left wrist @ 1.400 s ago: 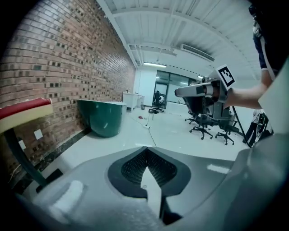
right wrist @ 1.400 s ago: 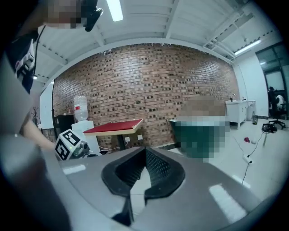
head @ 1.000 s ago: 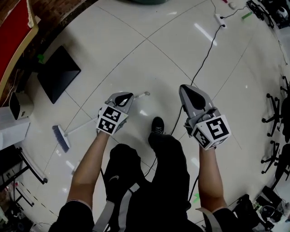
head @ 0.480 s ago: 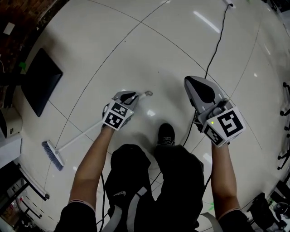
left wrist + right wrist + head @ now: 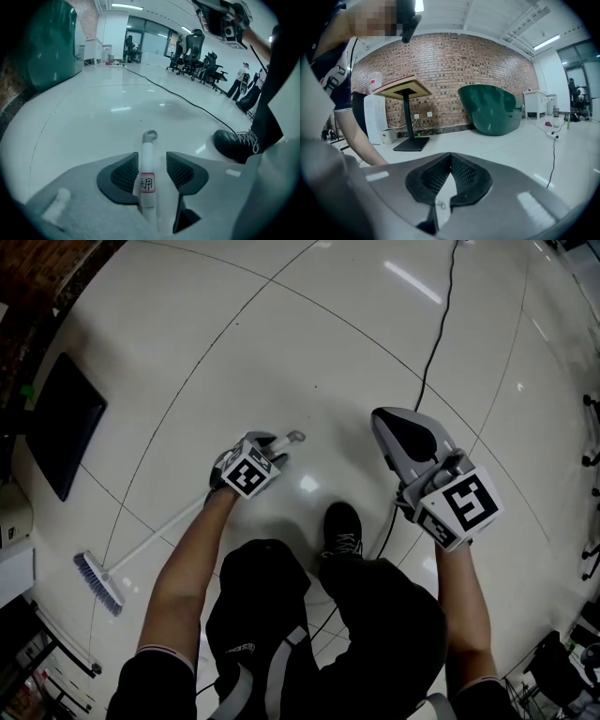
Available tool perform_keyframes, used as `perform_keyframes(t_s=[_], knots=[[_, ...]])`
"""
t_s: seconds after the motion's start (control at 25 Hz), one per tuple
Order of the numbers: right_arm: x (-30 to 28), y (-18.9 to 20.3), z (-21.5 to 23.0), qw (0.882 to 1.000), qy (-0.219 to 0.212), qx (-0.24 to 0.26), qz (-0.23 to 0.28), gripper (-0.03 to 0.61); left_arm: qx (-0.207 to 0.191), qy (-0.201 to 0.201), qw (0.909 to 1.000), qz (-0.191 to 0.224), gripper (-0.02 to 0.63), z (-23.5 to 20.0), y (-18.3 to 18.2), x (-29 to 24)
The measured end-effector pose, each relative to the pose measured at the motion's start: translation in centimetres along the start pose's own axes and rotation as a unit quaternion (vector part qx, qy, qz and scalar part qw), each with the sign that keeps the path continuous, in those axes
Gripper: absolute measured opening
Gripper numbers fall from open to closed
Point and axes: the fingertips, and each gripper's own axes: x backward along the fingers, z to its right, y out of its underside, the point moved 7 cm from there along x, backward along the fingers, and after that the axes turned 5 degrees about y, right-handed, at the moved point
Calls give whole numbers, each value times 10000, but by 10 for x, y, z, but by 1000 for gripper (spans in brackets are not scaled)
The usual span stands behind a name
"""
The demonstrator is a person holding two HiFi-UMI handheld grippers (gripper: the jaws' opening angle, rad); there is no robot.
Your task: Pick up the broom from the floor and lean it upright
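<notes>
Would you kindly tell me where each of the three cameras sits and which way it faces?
Head view: on the person's head, looking steeply down at the floor; both arms, legs, a shoe, left gripper and right gripper show.
Left gripper view: on the left gripper, facing across the floor towards office chairs; its opening jaws straddle the broom handle.
Right gripper view: on the right gripper, facing a brick wall; jaws closed, empty; the person's arm shows.
Shared: broom handle and shoe appear in head and left gripper views.
</notes>
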Motion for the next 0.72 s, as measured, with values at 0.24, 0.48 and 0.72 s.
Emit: perform_keyframes(t_s=[0.24, 0.48, 0.72], knots=[[14, 7, 7, 9998, 167, -128, -19, 6, 35, -69, 9991, -411, 182, -5, 8, -16], [27, 4, 14, 9993, 218, -223, 219, 5, 33, -369, 9972, -652, 100, -9, 3, -16], [37, -5, 15, 9992, 276, -224, 163, 5, 78, -468, 9983, -351, 95, -8, -18, 21]])
